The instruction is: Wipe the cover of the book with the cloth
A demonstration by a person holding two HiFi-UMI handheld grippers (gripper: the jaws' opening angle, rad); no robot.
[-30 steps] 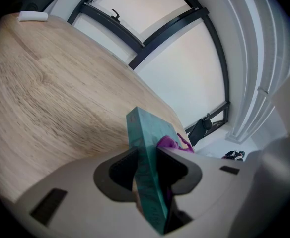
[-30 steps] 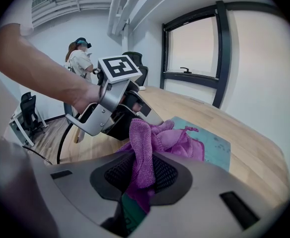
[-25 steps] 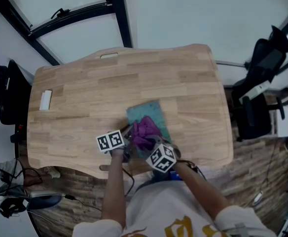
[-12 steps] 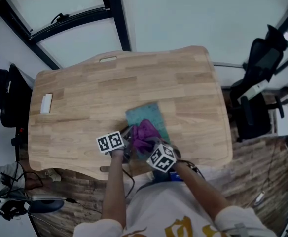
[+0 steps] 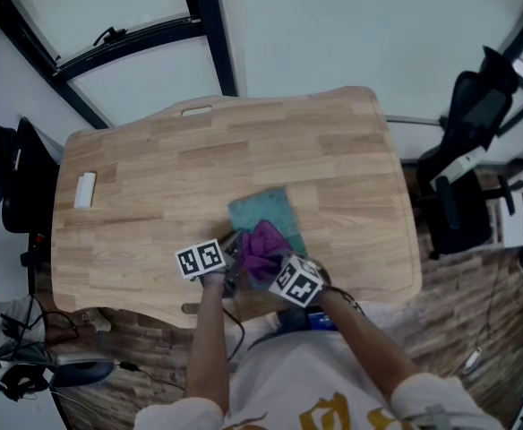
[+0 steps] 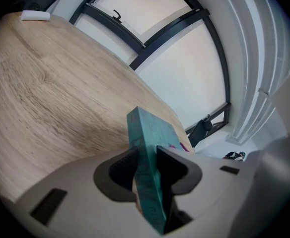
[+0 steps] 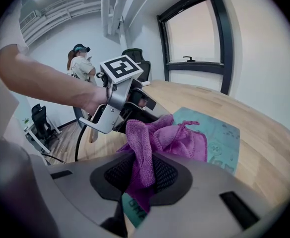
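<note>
Fingers (image 6: 121, 168) of left gripper (image 6: 147, 152): clamped on near edge of teal book (image 5: 263, 210), lower centre, flat on table (image 5: 154, 168). Right gripper (image 7: 142, 170): pinching purple cloth (image 7: 167, 138), bunched on cover directly ahead; book's long axis runs away toward upper frame.

Fuzzy, soft-piled purple cloth (image 7: 171, 139) on the matt teal book (image 7: 220, 133); pale, smooth-grained wooden table (image 5: 154, 177).

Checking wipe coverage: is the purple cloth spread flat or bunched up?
Bunched: the cloth lies crumpled in folds on the book, one end pinched in the right gripper.
</note>
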